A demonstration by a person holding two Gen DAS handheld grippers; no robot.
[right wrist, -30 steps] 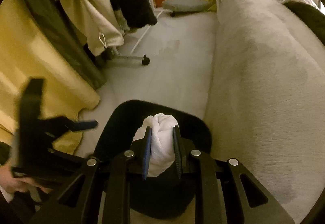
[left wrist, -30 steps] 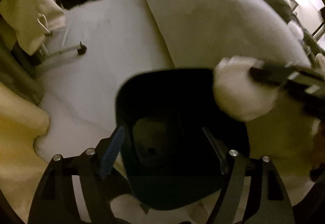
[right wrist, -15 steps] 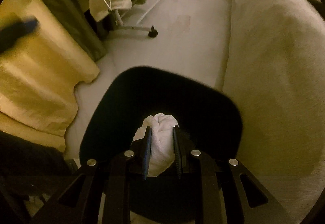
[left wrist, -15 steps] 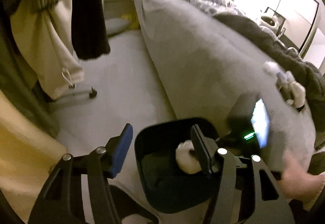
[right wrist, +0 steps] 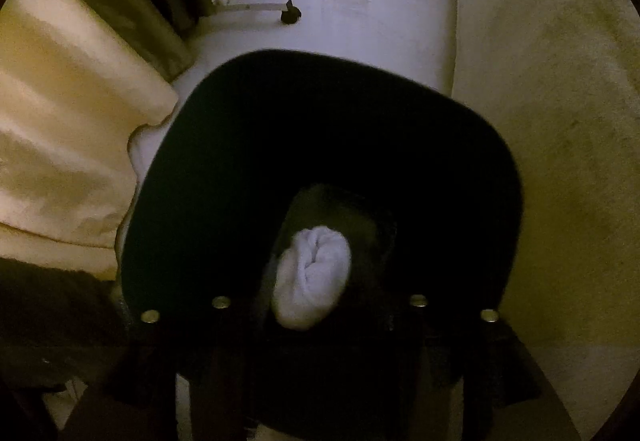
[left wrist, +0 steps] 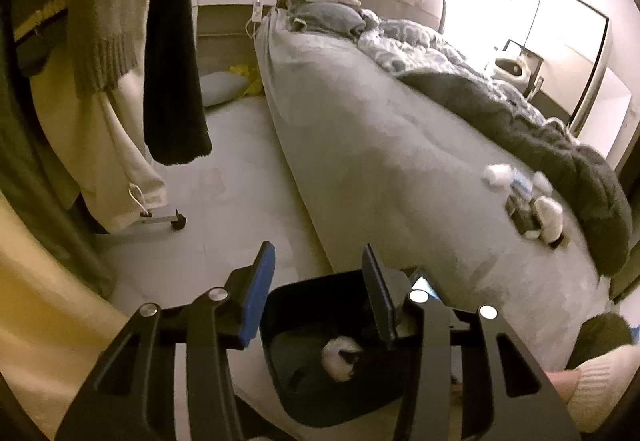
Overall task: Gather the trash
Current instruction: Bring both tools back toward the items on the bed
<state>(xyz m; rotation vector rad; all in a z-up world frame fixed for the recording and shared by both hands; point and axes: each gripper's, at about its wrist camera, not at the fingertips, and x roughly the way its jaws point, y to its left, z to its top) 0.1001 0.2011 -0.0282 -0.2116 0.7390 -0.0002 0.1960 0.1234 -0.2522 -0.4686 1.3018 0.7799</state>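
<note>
Right gripper point(right wrist: 316, 281) points steeply down into the black bin point(right wrist: 240, 145), jaws just opened off the white wad point(right wrist: 312, 273); left gripper point(left wrist: 316, 293), tilted downward, half-open, empty, closing; no writing legible

Left wrist view looks obliquely down across floor and bed point(left wrist: 400, 145); right wrist view faces nearly straight down, close, seemingly inside the shared bin point(left wrist: 320, 293).
</note>
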